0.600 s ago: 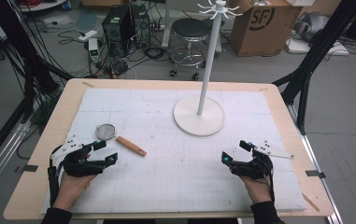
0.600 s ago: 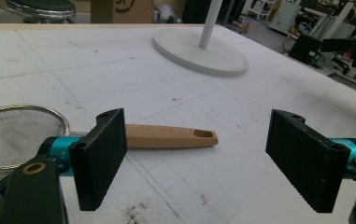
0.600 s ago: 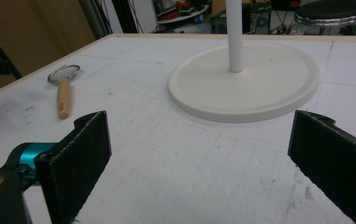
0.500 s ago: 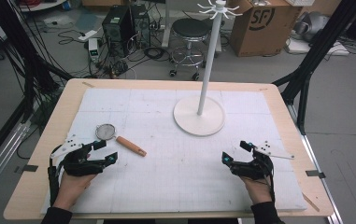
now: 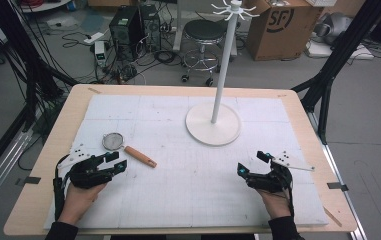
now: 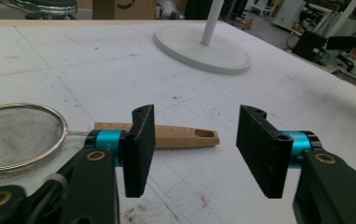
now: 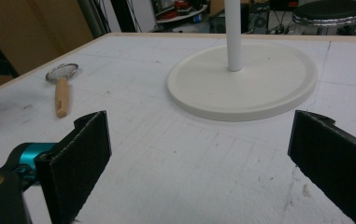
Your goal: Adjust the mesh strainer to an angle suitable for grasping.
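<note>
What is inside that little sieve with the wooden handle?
The sieve holds nothing visible; its mesh bowl looks bare. The near rim hides part of its floor. It lies on the white mat.

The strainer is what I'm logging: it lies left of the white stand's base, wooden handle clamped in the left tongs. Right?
Not clamped. The left gripper view shows the left tongs open, the strainer lying free beyond them. It does lie left of the stand's base.
</note>
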The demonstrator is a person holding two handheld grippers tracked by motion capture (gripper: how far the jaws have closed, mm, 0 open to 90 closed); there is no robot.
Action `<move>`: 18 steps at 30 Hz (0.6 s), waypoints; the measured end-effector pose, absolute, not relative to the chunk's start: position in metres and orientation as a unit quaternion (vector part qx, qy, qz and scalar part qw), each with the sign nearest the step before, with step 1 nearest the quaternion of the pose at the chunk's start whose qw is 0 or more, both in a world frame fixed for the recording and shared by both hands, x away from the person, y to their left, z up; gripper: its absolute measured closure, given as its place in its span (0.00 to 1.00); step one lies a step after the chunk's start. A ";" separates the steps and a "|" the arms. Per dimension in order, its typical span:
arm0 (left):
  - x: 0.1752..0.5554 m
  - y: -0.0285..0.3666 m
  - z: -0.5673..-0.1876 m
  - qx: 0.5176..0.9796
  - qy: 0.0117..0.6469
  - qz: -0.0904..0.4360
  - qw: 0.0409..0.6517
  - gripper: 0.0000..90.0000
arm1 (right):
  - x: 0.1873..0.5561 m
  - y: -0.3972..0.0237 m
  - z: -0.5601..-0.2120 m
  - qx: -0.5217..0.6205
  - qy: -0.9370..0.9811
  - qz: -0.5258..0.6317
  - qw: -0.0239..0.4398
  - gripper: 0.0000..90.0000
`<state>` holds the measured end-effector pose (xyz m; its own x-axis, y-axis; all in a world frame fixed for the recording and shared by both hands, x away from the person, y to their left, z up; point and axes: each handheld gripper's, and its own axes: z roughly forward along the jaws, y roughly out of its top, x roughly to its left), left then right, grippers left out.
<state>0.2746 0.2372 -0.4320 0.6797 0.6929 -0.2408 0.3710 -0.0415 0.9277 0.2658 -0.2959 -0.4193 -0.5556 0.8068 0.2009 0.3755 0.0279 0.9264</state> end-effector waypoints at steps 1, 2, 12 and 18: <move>0.275 0.237 -0.432 0.709 0.375 0.141 0.580 0.64 | 0.266 -0.296 -0.420 0.430 0.688 0.551 0.196 0.06; 0.275 0.237 -0.431 0.709 0.376 0.143 0.579 0.69 | 0.266 -0.297 -0.419 0.430 0.688 0.551 0.195 0.06; 0.280 0.239 -0.424 0.716 0.371 0.119 0.579 1.00 | 0.265 -0.295 -0.418 0.422 0.689 0.555 0.198 0.06; 0.293 0.236 -0.425 0.726 0.382 0.107 0.562 1.00 | 0.267 -0.294 -0.419 0.420 0.691 0.554 0.198 0.06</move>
<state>0.2927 0.2361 -0.4251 0.6850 0.6749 -0.2744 0.4350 -0.0766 0.8972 0.2670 -0.2943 -0.4193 -0.5681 0.8003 0.1920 0.3612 0.0328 0.9319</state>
